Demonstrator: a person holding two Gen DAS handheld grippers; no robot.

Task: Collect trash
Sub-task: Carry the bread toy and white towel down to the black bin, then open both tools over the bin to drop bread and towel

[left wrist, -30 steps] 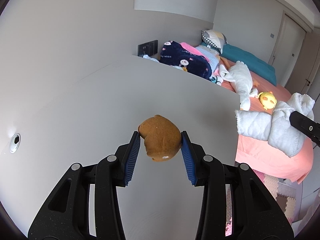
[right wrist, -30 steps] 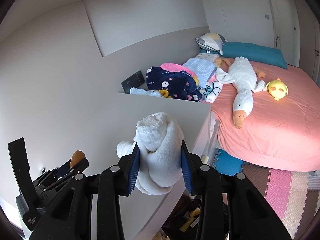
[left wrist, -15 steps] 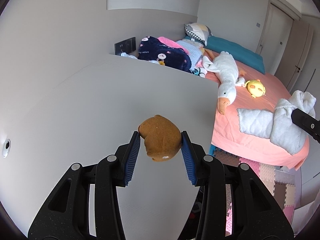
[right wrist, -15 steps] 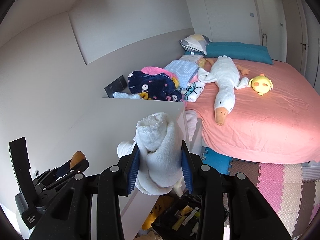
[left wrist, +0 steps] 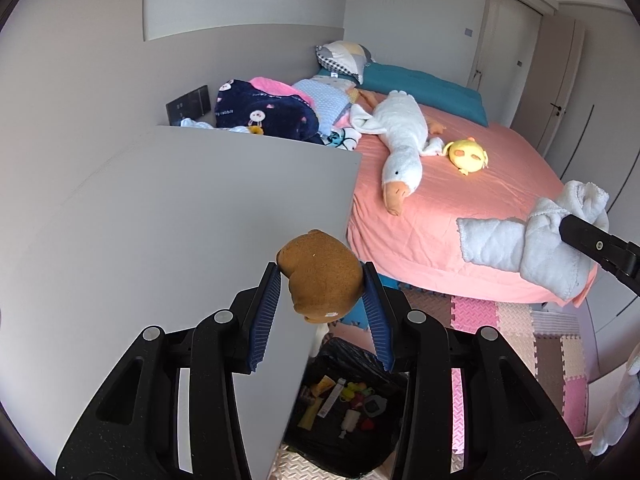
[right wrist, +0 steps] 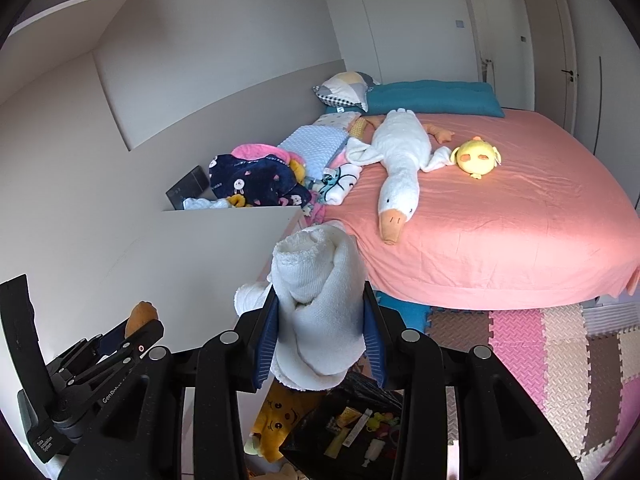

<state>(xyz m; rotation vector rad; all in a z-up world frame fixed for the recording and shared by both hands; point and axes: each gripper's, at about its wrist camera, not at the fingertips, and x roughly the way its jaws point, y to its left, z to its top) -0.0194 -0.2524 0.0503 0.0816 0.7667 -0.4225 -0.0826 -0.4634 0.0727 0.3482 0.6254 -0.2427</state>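
Desk edge [left wrist: 320, 280] flanks bin bag [left wrist: 352, 412]; above, open.

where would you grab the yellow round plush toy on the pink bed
Grip the small yellow round plush toy across the widest part of its ball-shaped body, coming down from above. It lies alone on the flat pink bedsheet, just clear of the white goose plush, so open jaws can straddle it. Its side flaps look too small to hold securely.

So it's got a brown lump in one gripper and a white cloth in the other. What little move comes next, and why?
Probably carry the left gripper forward and down past the white tabletop edge, over the black trash bag. The brown lump is clamped and held above the tabletop edge, and the open bag, already holding litter, lies just below.
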